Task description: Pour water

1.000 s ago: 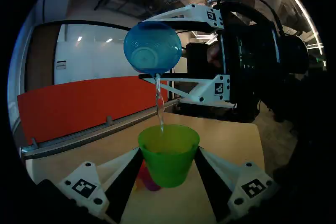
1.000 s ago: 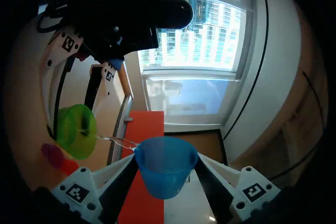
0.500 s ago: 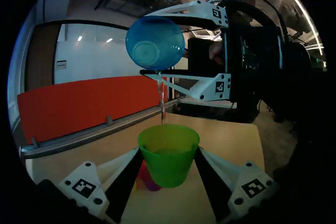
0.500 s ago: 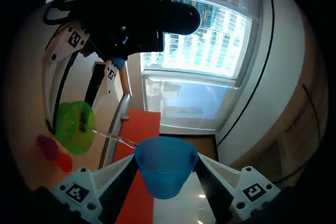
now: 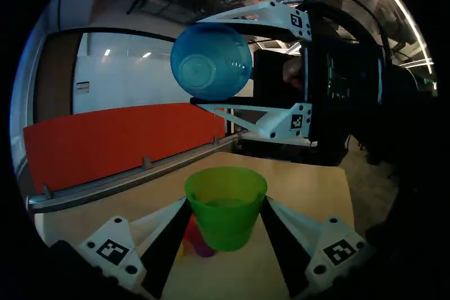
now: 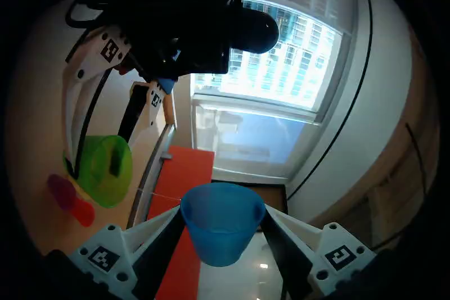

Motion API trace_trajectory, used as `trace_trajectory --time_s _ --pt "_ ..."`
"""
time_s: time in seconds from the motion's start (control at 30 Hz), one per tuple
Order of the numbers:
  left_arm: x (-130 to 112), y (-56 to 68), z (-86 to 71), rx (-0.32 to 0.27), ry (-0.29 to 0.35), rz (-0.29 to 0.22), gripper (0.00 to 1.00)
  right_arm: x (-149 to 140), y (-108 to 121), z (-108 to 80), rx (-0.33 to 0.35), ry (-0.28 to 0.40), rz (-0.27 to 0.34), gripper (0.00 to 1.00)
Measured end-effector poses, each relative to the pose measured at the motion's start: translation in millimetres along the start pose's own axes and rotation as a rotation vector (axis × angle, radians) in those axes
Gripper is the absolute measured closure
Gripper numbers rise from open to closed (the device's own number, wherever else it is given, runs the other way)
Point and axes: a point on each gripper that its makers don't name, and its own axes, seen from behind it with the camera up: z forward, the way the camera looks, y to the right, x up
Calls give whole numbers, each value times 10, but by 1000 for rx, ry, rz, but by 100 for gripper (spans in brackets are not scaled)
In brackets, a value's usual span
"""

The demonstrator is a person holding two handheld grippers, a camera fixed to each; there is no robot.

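Left hand-held gripper: closed on the translucent green plastic cup, one finger pressing each side.
Green cup: upright with its mouth open upward, just above the pale wooden worktop; it appears partly filled.
Right hand-held gripper: clamped on the translucent blue plastic cup, rolled so one finger lies above the cup and one below.
Blue cup: directly above the green cup and well apart from it.
Long axis: about horizontal, with the mouth turned toward the left hand-held gripper.
Stream: the right gripper view has a faint thin line between the two cups; whether it is water cannot be told.
Governing relation: the blue cup's lower rim stands over the green cup's mouth, so any remaining pour probably depends on keeping that vertical alignment.
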Motion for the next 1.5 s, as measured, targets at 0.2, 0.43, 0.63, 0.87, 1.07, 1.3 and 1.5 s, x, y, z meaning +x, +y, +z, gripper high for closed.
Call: trace_trajectory --time_s 0.2,0.43,0.63,0.87,1.07,1.3,1.5 --pt "3 7 2 1 0 3 17 -17 10 -19 -2 0 50 9" --pt "18 12 0 2 0 5 17 -59 -48 -49 3 -9 224 9" --pt "16 9 -3 5 -3 7 17 -105 -122 -64 9 -17 417 9" --pt "10 -22 -24 14 -8 11 17 -122 -178 -98 12 -24 646 9" --pt "10 -54 -35 24 -11 14 17 -138 -271 -138 25 -37 847 9" --pt "-13 -97 -40 33 -18 17 17 -150 -374 -177 41 -51 1093 9" --pt "-25 -135 -40 41 -22 16 17 -148 -367 -213 56 -41 1313 9"
